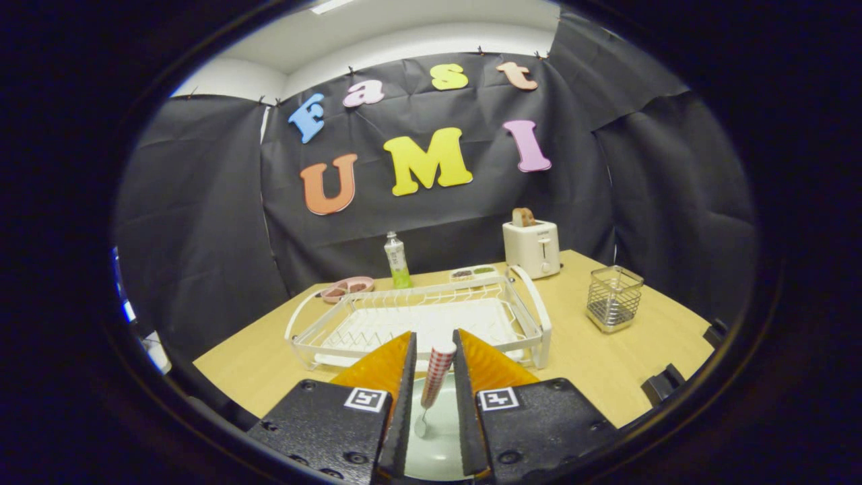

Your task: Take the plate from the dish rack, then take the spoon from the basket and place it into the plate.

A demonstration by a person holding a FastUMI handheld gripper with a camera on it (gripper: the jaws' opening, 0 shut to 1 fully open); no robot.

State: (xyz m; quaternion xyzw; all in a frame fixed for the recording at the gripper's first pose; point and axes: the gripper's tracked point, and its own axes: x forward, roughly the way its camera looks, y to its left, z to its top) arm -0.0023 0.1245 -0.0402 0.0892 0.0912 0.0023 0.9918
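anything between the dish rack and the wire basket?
Nothing: bare table separates dish rack and basket in the gripper view. Gripper fingers clamp the spoon.

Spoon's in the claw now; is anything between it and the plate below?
Nothing visible. The spoon hangs bowl-down between the claw fingers, directly over the pale plate seen in the gap beneath them. The dish rack lies beyond.

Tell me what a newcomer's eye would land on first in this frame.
First the spoon with its red-checked handle, standing between the gripper fingers, bowl down over the pale plate below them; whether the fingers press it is unclear. Just beyond lies the white dish rack with nothing on its wires, then the wire basket and the toaster at the table's far side.
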